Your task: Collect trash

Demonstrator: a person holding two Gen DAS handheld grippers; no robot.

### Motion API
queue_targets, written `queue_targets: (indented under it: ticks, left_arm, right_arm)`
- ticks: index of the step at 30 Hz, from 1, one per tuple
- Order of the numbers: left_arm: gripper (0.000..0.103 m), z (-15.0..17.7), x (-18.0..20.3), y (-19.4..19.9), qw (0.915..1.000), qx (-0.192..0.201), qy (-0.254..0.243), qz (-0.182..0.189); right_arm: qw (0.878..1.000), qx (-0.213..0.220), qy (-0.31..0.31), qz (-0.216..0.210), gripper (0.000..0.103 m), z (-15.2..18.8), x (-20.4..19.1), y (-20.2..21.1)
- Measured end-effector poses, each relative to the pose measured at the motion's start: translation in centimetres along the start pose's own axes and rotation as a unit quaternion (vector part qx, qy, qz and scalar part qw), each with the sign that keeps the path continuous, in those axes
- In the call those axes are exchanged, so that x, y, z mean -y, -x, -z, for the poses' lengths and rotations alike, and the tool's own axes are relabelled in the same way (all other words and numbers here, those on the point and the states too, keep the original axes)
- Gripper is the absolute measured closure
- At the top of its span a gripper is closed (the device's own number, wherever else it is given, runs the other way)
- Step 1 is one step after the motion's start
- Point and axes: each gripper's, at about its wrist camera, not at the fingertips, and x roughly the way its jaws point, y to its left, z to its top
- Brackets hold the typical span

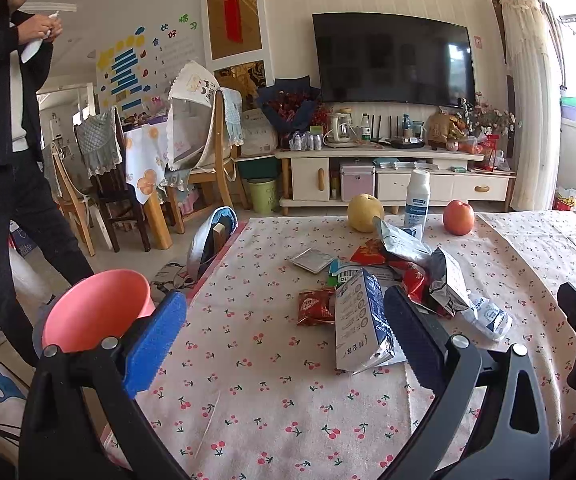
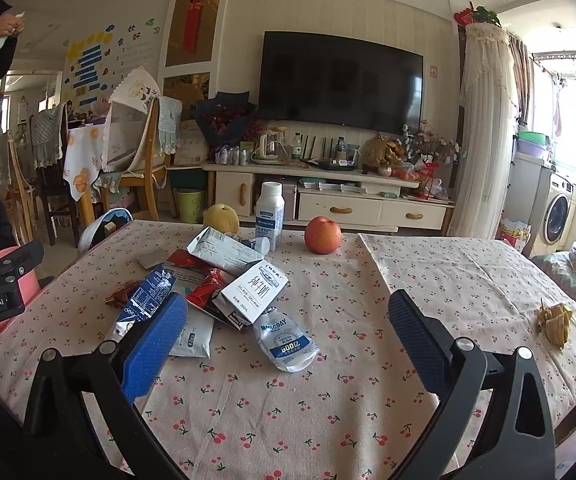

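Observation:
A heap of trash lies mid-table on the cherry-print cloth [image 1: 271,392]: a blue and white milk carton [image 1: 358,320], a red snack wrapper [image 1: 315,306], silver foil bags [image 1: 406,242] and a clear plastic pouch [image 2: 286,338]. A white milk carton [image 2: 252,291] tops the heap in the right wrist view. A pink bin [image 1: 93,310] stands at the table's left edge. My left gripper [image 1: 285,338] is open, its right finger just beside the blue carton. My right gripper [image 2: 288,338] is open above the pouch. A banana peel [image 2: 555,320] lies at the right.
A yellow pear [image 1: 365,212], a white bottle [image 1: 417,200] and a red apple [image 1: 458,217] stand at the table's far edge. A person [image 1: 3,120] stands at the left by the dining chairs [image 1: 99,184]. A TV cabinet [image 1: 388,176] lines the far wall.

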Motion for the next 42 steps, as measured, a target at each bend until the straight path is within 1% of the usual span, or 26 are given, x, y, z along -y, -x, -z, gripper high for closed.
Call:
queue_targets:
  ticks: [6,9,19,27,35,42]
  left_arm:
    - [0.004,0.3,0.2,-0.2,1.0,-0.002,-0.007,-0.002]
    - [0.004,0.4,0.4,-0.4,0.9999,-0.005,-0.011,-0.001]
    - [0.004,0.7,0.8,-0.3,0.9998,-0.003,-0.018,-0.002]
    - [0.004,0.8,0.9,-0.7,0.9997,-0.009,-0.024,0.0]
    - [0.004,1.0,1.2,-1.7,0.9993,-0.019,-0.032,0.004]
    - [0.004,1.3,1.7,-2.6,0.9987,-0.031,-0.037,0.016]
  right_arm:
    - [0.999,-0.029,-0.008,-0.017,0.004,0.4,0.2,-1.0]
    - [0.999,-0.032,-0.005,-0.02,0.004,0.4,0.2,-0.9]
    - [0.999,-0.045,0.021,-0.003,0.004,0.5,-0.2,-1.4]
    - [0.998,-0.058,0.01,-0.002,0.004,0.4,0.3,-2.0]
    - [0.998,-0.062,0.002,-0.017,0.004,0.5,0.7,-2.9]
    - [0.995,-0.087,-0.014,-0.038,0.004,0.6,1.2,-4.5]
